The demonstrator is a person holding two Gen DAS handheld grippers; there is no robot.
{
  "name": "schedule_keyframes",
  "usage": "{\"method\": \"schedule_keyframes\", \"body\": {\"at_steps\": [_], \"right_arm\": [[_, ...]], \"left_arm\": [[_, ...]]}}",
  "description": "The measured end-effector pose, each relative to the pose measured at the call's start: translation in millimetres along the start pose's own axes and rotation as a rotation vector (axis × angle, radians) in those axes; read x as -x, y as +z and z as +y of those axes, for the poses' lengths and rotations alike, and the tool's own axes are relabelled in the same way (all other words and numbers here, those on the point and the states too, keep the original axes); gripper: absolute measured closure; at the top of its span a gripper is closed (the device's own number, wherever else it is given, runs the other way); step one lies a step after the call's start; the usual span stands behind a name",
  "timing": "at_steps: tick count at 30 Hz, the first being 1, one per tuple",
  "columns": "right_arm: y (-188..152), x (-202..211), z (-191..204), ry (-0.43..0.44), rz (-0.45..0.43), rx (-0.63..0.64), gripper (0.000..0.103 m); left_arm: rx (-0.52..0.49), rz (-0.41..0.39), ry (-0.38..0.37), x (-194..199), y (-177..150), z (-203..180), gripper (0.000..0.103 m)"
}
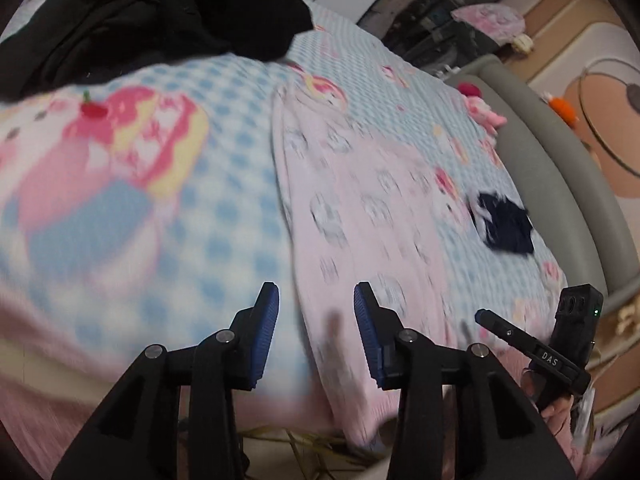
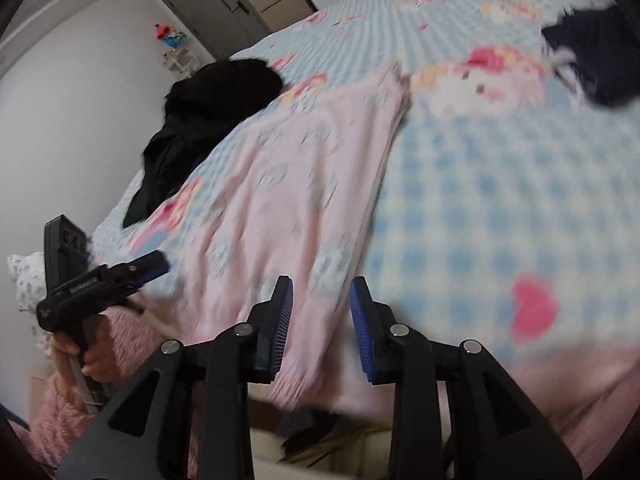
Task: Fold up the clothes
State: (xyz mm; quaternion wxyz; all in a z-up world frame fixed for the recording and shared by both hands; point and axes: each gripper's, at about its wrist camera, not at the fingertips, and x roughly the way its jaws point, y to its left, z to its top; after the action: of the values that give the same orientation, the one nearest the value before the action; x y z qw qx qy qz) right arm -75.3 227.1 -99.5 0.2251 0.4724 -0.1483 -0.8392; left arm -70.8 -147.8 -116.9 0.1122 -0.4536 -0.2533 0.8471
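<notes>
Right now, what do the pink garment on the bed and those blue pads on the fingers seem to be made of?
The long pink patterned garment looks like soft matte knit or fleece: it drapes limply, with a ribbed hem, though blur hides the weave. The blue ridged pads look like grippy rubber or soft plastic, judging by fine grooves, set on hard black plastic fingers.

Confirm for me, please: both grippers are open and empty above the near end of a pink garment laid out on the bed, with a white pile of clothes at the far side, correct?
Not quite: the far pile of clothes is black, not white, as the left wrist view shows. The rest holds: the left gripper and right gripper are open and empty above the near end of the pink garment on the bed.
</notes>
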Motion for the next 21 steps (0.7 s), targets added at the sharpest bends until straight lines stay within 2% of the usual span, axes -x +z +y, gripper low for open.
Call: {"method": "schedule_keyframes", "body": {"at_steps": [4,6,8,9,10,11,12,13,14,19,21], "right_arm": [[35,-37,-13,-0.03,0.057,0.0,0.072],[50,-57,-19,-0.038,0.09,0.001,0.072],[57,-74,-26,-0.033,0.119,-0.018,0.065],[58,-81,-29,-0.024,0.132,-0.036,0.064],[57,-87,-33,-0.011,0.141,-0.058,0.063],[56,-89,-32,0.005,0.141,-0.06,0.063],[55,-91,-32,0.021,0.142,-0.063,0.064],[54,-92,-31,0.037,0.142,-0.065,0.077],[53,-94,-31,0.052,0.142,-0.068,0.092],[59,-68,-17,0.006,0.067,-0.061,0.099],[64,-56,-4,-0.034,0.038,-0.021,0.099]], "left_arm": [[0.001,0.059,0.012,-40,37,5,0.064],[0.026,0.094,-0.048,-56,40,7,0.064],[0.06,0.133,-0.116,-70,39,9,0.062],[0.068,0.15,-0.123,-76,36,9,0.062],[0.063,0.162,-0.11,-79,34,7,0.066],[0.059,0.162,-0.099,-81,34,5,0.077],[0.056,0.15,-0.089,-79,34,4,0.084],[0.053,0.138,-0.08,-78,35,3,0.09],[0.051,0.125,-0.07,-77,35,2,0.093],[0.016,0.07,-0.006,-63,34,-1,0.095],[-0.005,0.038,0.049,-54,34,-1,0.096]]}}
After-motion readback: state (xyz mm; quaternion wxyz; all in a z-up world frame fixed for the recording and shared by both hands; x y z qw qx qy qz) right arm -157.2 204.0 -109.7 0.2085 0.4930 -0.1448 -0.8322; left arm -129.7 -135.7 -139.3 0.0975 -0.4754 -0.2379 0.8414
